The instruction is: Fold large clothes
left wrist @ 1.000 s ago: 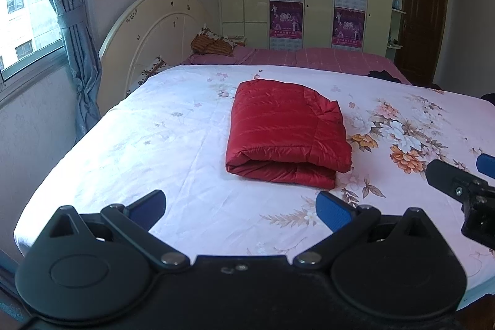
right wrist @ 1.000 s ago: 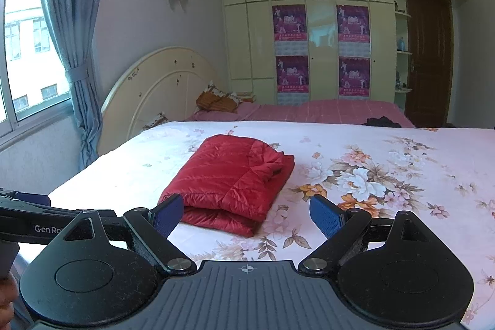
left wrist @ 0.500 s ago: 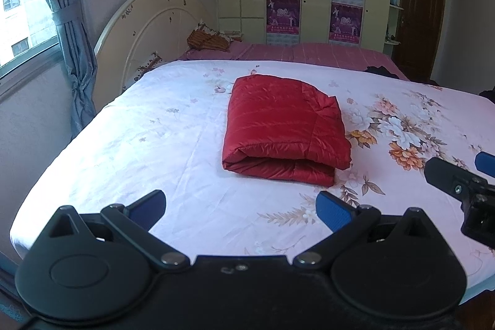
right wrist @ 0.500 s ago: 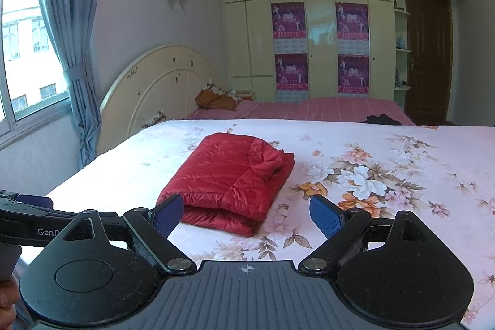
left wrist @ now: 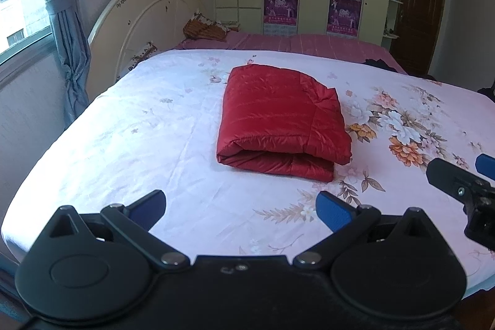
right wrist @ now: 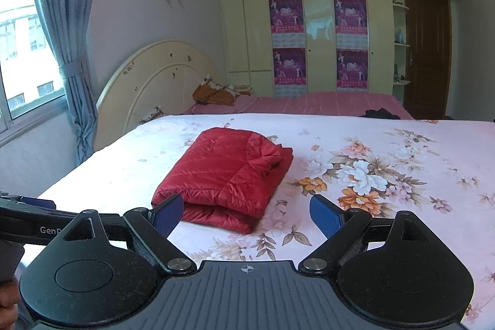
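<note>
Both the left gripper [left wrist: 240, 207] and right gripper [right wrist: 246, 213] are hanging spread and empty at lower frame; the red jacket [left wrist: 280, 121] is lying folded at centre of the bed [left wrist: 123, 144]. Any final tidying should press edges gently.

Daylight from window [right wrist: 18, 45], fisheye-bent edges, perhaps slightly soft

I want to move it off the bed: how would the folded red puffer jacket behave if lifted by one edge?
The red puffer jacket would probably flop and unfold, since its layers lie loose. Its shiny shell looks slippery, so it might slide from the fingers. Puffy quilting suggests it is light.
</note>
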A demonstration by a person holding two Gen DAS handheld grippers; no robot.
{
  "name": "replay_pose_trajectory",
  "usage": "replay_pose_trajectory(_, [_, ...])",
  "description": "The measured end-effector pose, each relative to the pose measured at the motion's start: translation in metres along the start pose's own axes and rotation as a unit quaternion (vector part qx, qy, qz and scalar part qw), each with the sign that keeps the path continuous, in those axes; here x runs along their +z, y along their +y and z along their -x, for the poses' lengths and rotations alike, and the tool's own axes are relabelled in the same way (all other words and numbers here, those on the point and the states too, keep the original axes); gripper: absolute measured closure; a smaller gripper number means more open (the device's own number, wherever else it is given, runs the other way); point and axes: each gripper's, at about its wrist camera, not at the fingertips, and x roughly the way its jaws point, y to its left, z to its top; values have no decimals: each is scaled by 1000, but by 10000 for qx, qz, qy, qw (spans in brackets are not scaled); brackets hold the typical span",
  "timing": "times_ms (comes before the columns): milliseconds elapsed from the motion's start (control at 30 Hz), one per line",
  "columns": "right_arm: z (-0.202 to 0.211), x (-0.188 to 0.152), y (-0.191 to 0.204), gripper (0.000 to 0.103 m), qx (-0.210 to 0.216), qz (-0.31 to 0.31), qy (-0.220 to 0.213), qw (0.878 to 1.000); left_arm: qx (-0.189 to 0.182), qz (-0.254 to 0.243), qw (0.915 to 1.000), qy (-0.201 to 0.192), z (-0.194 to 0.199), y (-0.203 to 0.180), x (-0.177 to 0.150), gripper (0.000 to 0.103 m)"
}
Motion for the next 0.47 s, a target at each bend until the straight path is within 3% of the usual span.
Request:
replay_pose_trajectory(167, [-7,0,-2,15,5,-19,42,10000,-257,-94,9996,10,-8,-1,1,0])
replay_pose_trajectory(300, [-14,0,-6,15,-38,-44,77,10000,-587,-11,9978,-300,-11,2,-3,5])
replay_pose_trajectory(400, [-21,-2,-14,15,-106,-79,150,9998,-856,318,9943,-556,-16,11,-4,2])
replay_pose_trajectory(467, [-27,-5,-21,15,-180,-116,209,9996,-648,348,9961,-486,-28,13,3,0])
